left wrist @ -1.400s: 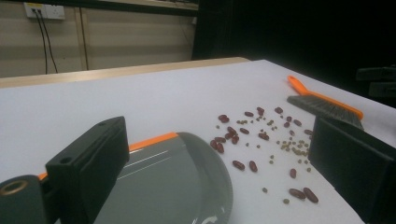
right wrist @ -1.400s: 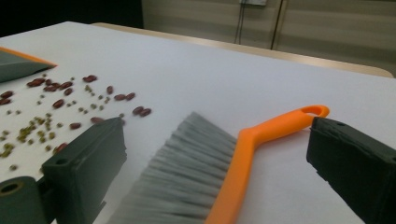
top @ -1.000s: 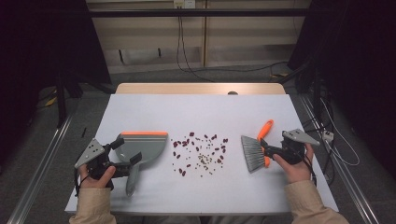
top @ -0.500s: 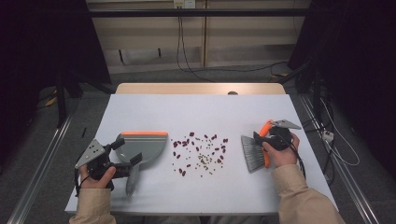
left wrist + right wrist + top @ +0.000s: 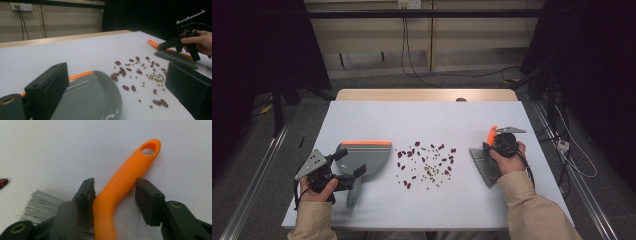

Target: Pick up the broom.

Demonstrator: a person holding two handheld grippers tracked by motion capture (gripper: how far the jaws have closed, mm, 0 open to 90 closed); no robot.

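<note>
So the scatter of dark red beans and small greenish peas [image 5: 426,162] sits in the middle of the white table [image 5: 427,120], and everything else is easiest to place from that pile.

To the right of the pile lies the hand brush with grey bristles and a curved orange plastic handle [image 5: 484,162], bristles toward the person, handle pointing away. The right gripper [image 5: 115,192] is down over that handle, and its jaws have just been closing in. In the right gripper view the handle runs up between the two black jaws: one pad is right against the orange plastic, while the other has only its upper corner at the handle's edge, with table showing in the gap lower down. Can't tell if it's actually pressing yet, so I wouldn't call it a firm clamp.

To the left of the pile is the grey plastic dustpan with an orange front lip [image 5: 364,157], lying flat, lip on the far side. The left gripper [image 5: 348,169] hovers at the pan's near edge, jaws wide apart with nothing pinched, pan body showing between them in the left gripper view.
</note>
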